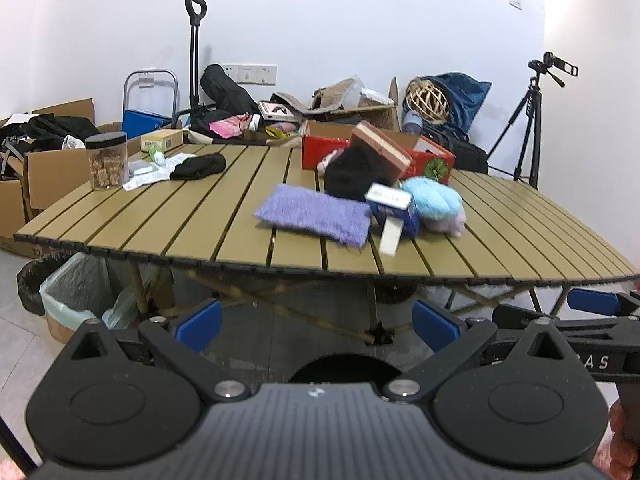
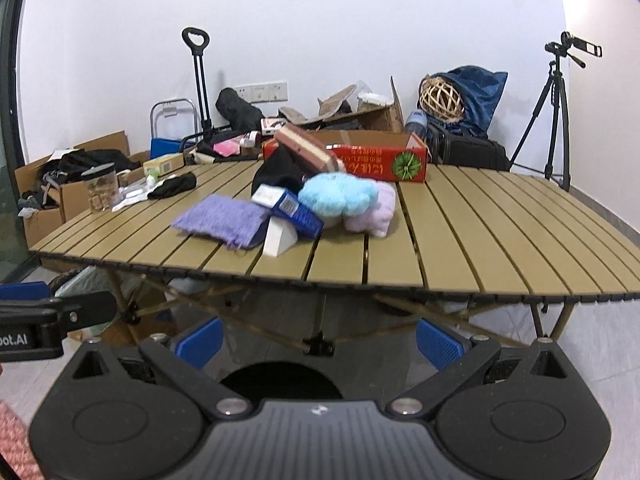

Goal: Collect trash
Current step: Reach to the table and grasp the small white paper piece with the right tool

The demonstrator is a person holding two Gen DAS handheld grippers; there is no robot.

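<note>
Both tools, left and right, are spread and empty, below the worktop edge. The blue carton lies at frame centre. Approach level; grip its narrow sides; avoid the purple cloth.

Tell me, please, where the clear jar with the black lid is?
The jar stands at the table's far left corner in both views, beside a black cloth.
</note>
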